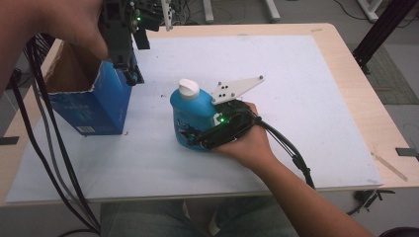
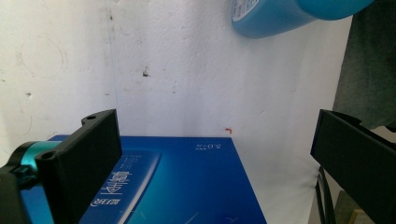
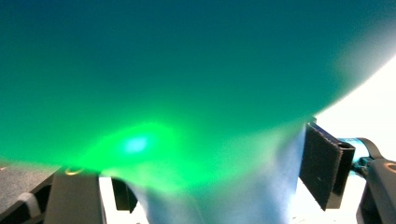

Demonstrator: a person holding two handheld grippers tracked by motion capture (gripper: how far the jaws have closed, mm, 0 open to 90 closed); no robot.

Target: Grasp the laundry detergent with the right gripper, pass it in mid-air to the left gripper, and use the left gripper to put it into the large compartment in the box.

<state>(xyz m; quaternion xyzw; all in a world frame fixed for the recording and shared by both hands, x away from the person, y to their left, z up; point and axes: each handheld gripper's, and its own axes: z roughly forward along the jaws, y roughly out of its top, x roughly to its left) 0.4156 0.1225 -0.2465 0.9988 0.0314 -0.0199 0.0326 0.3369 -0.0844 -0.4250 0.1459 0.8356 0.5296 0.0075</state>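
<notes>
Two grippers in play. Right hand (image 1: 247, 143) lies low at centre frame in the high view, right gripper (image 1: 197, 136) level, jaws around the blue bottle (image 1: 190, 116) standing on the bench (image 1: 306, 98); whether the pads press it I cannot tell. Left gripper (image 1: 129, 69), upper left, points down, jaws spread over the blue box (image 1: 94, 106) rim.
</notes>
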